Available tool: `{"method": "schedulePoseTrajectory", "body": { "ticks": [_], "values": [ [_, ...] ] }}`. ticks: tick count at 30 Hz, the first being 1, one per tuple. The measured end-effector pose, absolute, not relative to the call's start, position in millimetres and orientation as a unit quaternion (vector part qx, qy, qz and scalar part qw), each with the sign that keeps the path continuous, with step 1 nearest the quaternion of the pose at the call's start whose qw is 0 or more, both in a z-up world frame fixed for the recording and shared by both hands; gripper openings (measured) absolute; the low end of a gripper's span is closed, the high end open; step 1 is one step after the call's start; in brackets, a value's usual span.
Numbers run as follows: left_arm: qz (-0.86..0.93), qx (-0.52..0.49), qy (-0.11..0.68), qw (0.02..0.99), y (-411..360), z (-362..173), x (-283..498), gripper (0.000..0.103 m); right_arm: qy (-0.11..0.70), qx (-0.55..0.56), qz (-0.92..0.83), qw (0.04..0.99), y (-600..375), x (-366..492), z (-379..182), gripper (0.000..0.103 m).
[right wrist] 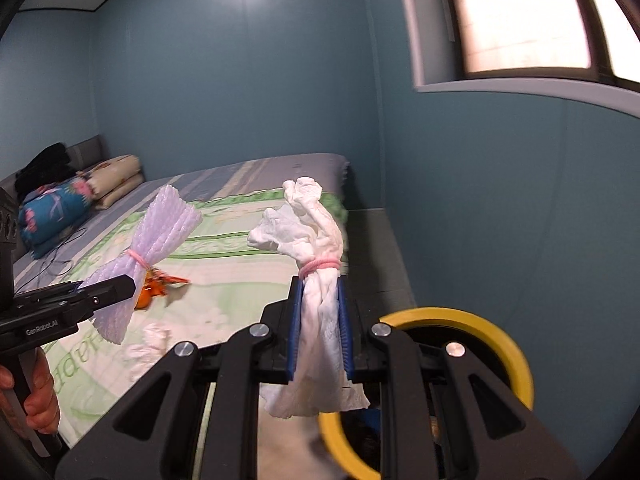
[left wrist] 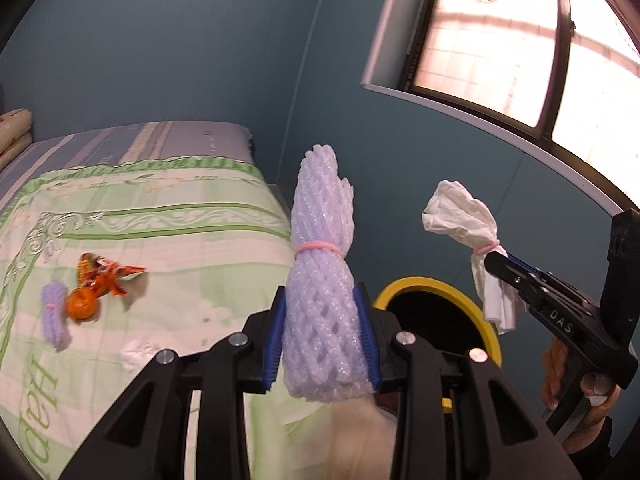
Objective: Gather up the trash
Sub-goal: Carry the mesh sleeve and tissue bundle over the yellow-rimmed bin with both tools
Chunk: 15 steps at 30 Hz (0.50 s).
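Beside the bed [left wrist: 168, 208], low at its right edge, stands the yellow-rimmed bin [left wrist: 440, 286], and the coming move turns on how each load lies from that opening. The left hand-held gripper [left wrist: 323, 332] is clamped on a lilac foam net [left wrist: 320, 240] whose long axis stands upright between the pads; in its view the bin mouth lies just to the right and below. The right hand-held gripper [right wrist: 320, 328] is closed on a white tissue bundle [right wrist: 316, 240], also upright, with the bin rim [right wrist: 516, 360] directly under and right of it. I judge the right hand nearer the bin. 1 more foam net [left wrist: 54, 316], an orange wrapper [left wrist: 96, 284] and a white tissue [left wrist: 134, 354] lie on the bed.
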<state>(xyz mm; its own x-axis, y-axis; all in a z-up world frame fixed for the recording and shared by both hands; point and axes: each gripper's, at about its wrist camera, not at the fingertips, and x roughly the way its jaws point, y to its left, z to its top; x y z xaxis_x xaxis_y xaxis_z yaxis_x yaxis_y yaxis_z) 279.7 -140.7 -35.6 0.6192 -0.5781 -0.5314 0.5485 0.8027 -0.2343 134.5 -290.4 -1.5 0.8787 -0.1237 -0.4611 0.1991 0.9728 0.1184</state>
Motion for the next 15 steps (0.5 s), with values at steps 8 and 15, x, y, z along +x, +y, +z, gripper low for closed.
{"method": "schedulePoseTrajectory", "body": {
  "ticks": [8, 15],
  "values": [
    [-0.359, -0.006, 0.319, 0.877, -217.4, -47.4, 280.4, 0.031, 0.238, 0.105, -0.142, 0.955, -345.5, 116.0, -14.9, 0.016],
    [-0.387, 0.003, 0.347, 0.854, -272.8, -72.4, 283.9, 0.031, 0.26, 0.132, -0.17, 0.941, -382.6, 113.9, -41.6, 0.016]
  ]
}}
